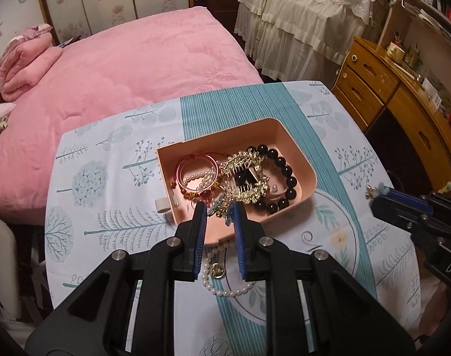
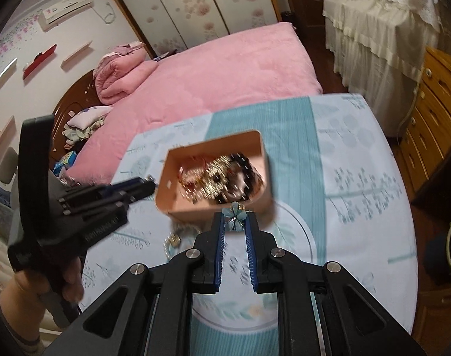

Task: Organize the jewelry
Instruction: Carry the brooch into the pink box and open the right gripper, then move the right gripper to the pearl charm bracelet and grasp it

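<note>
— Pink plastic, that tray (image 1: 296, 145) just beyond the left gripper (image 1: 220, 218). What is the gripper doing there?

— From the left wrist view, its jaws are narrowed on a small blue and gold hair clip (image 1: 221, 207), held right over the tray's near wall. I judge it is poised there so the clip can drop in with the rest: red bangles (image 1: 195, 175), a gold comb (image 1: 249, 175) and a black bead bracelet (image 1: 284, 178) lie inside already, ahead of the fingertips.

— Anything not yet put away?

— A pearl necklace (image 1: 222, 281) with a gold pendant lies on the table (image 1: 106, 178) below the gripper, between its fingers and short of the tray. Off to the right, the other gripper comes in low from the edge.

— And the right wrist view?

— Blurred, so the tray's (image 2: 213, 207) contents are hard to read. The right gripper (image 2: 235, 218) is closed narrowly on a pale blue flower ornament (image 2: 234, 215), just short of the tray's near wall, likely waiting its turn. The left gripper (image 2: 149, 185) sits to its left at the tray's corner; the necklace (image 2: 173, 241) shows below and to the left.
</note>
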A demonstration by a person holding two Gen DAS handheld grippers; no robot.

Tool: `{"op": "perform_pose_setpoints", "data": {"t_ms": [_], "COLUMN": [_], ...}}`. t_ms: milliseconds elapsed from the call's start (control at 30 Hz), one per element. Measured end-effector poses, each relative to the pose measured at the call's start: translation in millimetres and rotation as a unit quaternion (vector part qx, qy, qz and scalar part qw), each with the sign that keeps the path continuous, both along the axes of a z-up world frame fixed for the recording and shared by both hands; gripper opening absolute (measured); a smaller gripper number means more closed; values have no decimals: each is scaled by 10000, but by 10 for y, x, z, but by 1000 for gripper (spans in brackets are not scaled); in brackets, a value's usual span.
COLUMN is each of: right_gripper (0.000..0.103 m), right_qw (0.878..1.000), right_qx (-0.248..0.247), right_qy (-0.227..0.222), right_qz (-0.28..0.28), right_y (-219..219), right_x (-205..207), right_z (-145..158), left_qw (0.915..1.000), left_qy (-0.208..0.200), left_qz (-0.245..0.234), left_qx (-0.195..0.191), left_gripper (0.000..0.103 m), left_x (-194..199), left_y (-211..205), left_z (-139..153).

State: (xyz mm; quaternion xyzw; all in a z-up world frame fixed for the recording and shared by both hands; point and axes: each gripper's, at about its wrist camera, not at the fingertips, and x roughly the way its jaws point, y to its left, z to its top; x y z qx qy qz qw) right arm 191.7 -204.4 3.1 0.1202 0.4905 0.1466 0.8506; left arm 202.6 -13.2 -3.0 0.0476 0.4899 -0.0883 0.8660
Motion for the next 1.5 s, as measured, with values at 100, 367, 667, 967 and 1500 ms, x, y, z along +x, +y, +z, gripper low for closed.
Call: {"op": "perform_pose_setpoints", "data": {"t_ms": [100,367,667,967,1500], "right_gripper": [14,14,14,22,23], "right_qw": [10000,10000,9991,9992,9999], "right_qx": [2,-50,-190,-250,-68], "right_qy": [-51,63,382,290,104], "right_qz": [66,8,65,61,48], "right_y": [123,324,409,450,467], "right_x": [174,622,862,815,527], "right_z": [1,-225,-572,-497,-119], "left_qw": [10000,9996,9988,9964,9934], "left_qy": [18,267,424,651,450], "left_qz": [-8,75,124,322,760], "left_qx": [-17,-106,-194,-433,-728], "left_gripper": [16,16,16,32,39], "left_x": [76,344,430,404,84], "left_y": [-24,-39,14,154,468], "left_z": [-26,-222,-356,-310,-10]}}
